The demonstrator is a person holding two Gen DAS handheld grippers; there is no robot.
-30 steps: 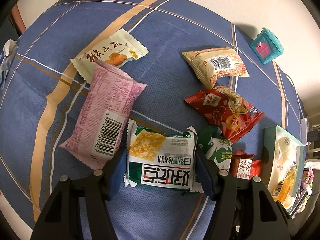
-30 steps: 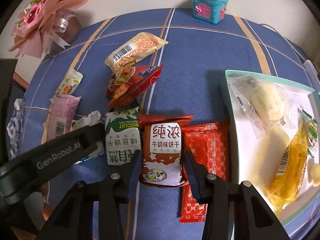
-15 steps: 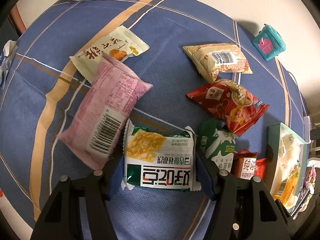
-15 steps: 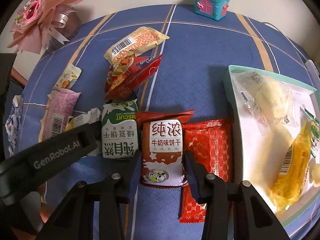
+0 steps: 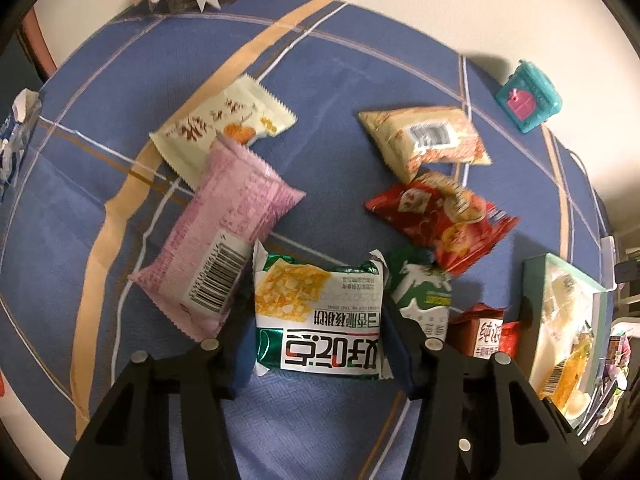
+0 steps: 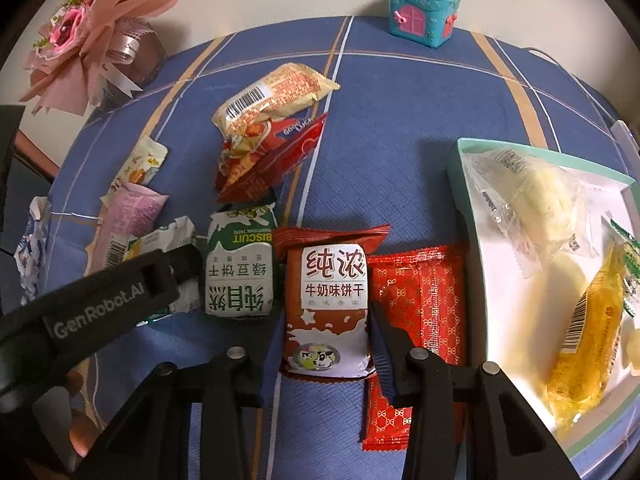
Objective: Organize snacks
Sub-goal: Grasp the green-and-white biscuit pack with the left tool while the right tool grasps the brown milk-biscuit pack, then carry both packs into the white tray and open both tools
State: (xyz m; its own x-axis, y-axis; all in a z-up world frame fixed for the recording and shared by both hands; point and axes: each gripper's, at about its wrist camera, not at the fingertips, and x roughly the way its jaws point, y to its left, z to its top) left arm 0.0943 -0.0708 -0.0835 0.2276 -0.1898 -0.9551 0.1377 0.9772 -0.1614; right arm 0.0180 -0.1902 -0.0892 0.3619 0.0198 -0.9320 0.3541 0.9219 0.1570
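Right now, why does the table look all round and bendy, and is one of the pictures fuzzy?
Both wrist views use fisheye lenses, so the blue tablecloth bulges and dark corners ring each picture. The left wrist view is smeared: the red snack bag and cream packet look blurry. The right wrist view is sharp; its white tray casts a dark shadow leftward.

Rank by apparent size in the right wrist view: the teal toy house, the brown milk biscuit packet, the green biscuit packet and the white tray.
1. white tray, partly cut off by the frame.
2. brown milk biscuit packet.
3. green biscuit packet; slightly smaller, though farther away.
4. teal toy house; farthest, so true size unsure.
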